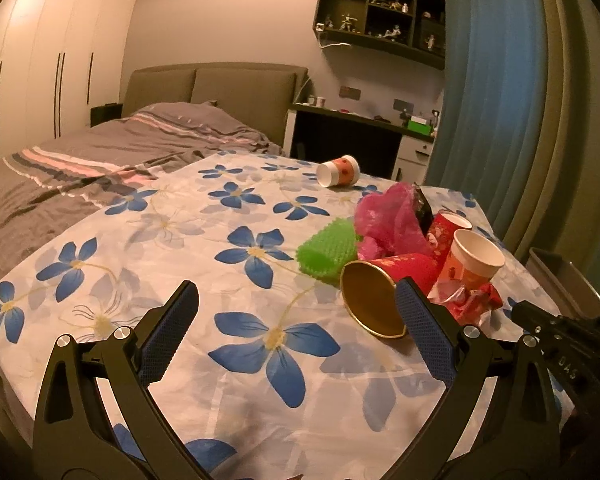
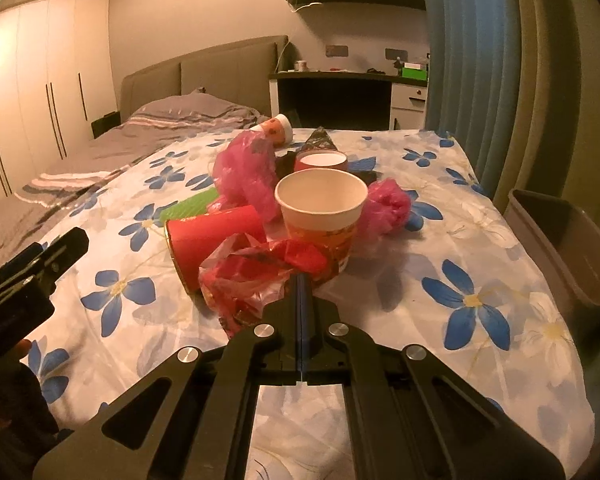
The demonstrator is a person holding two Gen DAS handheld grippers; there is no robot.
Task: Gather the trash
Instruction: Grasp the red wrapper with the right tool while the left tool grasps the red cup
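A heap of trash lies on the flowered cloth [image 1: 236, 376]. It holds a tipped red cup with a gold inside [image 1: 374, 300], an upright white-lined cup [image 2: 320, 208], a second red cup [image 2: 320, 162], pink plastic bags [image 2: 244, 172], a green spiky roll [image 1: 327, 254] and a red crinkled wrapper [image 2: 256, 276]. Another cup [image 1: 338, 171] lies on its side farther back. My left gripper [image 1: 296, 332] is open and empty, its right finger beside the tipped cup's mouth. My right gripper [image 2: 302, 280] is shut on the wrapper's edge. It also shows in the left wrist view [image 1: 540, 320].
A grey bin [image 2: 568, 248] stands off the table's right edge, in front of blue curtains [image 2: 472, 60]. A bed [image 1: 100, 152] lies to the left and a desk [image 1: 360, 128] stands at the back.
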